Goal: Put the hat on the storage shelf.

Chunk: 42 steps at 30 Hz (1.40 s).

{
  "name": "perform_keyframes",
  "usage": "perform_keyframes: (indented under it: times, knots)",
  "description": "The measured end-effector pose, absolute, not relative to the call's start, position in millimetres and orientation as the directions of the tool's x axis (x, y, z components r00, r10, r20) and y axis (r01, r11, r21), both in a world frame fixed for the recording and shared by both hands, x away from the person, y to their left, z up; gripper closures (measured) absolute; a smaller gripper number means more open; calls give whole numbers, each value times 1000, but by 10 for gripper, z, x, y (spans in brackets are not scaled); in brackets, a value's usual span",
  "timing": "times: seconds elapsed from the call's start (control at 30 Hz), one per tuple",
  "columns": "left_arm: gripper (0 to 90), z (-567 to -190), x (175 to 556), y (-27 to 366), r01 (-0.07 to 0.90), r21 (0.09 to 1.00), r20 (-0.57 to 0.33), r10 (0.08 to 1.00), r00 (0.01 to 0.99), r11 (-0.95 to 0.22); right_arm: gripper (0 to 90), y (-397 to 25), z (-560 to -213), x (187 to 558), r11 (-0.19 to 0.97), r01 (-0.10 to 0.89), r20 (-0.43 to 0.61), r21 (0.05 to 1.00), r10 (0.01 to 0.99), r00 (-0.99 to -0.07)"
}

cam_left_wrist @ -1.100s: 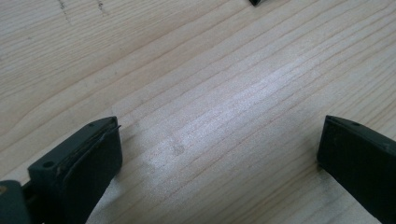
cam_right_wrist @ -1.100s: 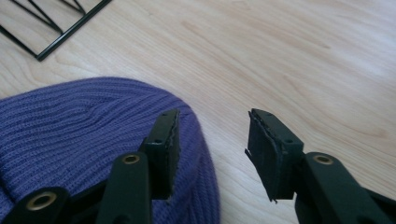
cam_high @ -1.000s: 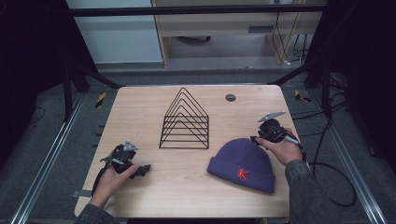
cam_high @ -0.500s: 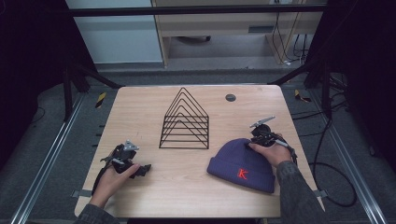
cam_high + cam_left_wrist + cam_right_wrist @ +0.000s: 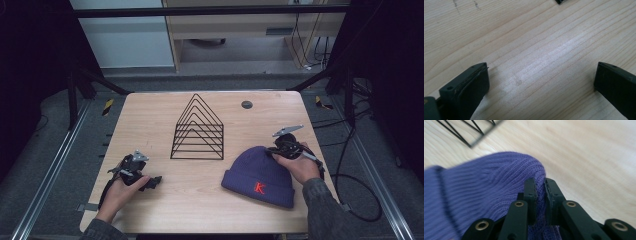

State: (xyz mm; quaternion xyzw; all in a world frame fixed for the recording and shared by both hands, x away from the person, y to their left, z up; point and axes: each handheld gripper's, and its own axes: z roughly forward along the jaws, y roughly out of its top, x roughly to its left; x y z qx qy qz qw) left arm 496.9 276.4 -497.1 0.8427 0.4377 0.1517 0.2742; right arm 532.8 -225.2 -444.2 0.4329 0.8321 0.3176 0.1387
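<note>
A purple knit beanie (image 5: 260,176) with a red K lies on the wooden table (image 5: 150,110) at the front right. My right gripper (image 5: 278,150) sits at the hat's top right edge. In the right gripper view its jaws are shut on a fold of the beanie (image 5: 486,185), knit pinched between the fingertips (image 5: 531,185). My left gripper (image 5: 155,182) rests low over the table at the front left. In the left gripper view its jaws stand wide apart over bare wood, with the right gripper (image 5: 540,182) far off across the table.
A black wire rack (image 5: 198,129) of nested triangles stands mid-table, its corner (image 5: 471,135) just beyond the hat. A small dark round disc (image 5: 246,104) lies near the far edge. Dark floor and cables surround the table.
My right gripper has moved left and down from beside the hat onto its top edge and shut on the knit. The left hand has stayed put.
</note>
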Motion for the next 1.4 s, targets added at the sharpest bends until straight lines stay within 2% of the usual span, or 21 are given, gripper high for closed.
perform_keyframes:
  times: [0.1,0.23,0.53,0.6,0.8,1.13,1.27,1.4]
  knots:
    - [0,-4970,4974,2757,655,595,15,822,570,-466,814,-2297,-4218,5151,411,569,23,712,796,-604]
    - [0,-4972,4979,2757,653,598,16,821,571,-465,817,-2321,-4088,5018,395,528,12,752,793,-609]
    - [23,-4960,4991,2755,652,602,14,823,568,-461,819,-2274,-3601,4702,429,401,-62,810,742,-668]
    - [33,-4943,4992,2759,659,611,-14,826,564,-439,819,-2247,-3519,4675,434,378,-75,818,732,-677]
    - [31,-4904,4982,2771,643,636,-17,825,565,-427,820,-2185,-3297,4707,445,325,-113,834,715,-690]
    - [37,-4788,4907,2750,611,670,-3,822,570,-422,821,-2130,-3048,4868,447,319,-120,836,716,-687]
    - [37,-4618,4830,2676,564,694,23,797,604,-447,821,-2096,-2887,4962,446,315,-127,838,720,-682]
    - [37,-4252,4813,2608,503,750,16,773,634,-429,821,-2070,-2730,5044,434,315,-121,844,726,-677]
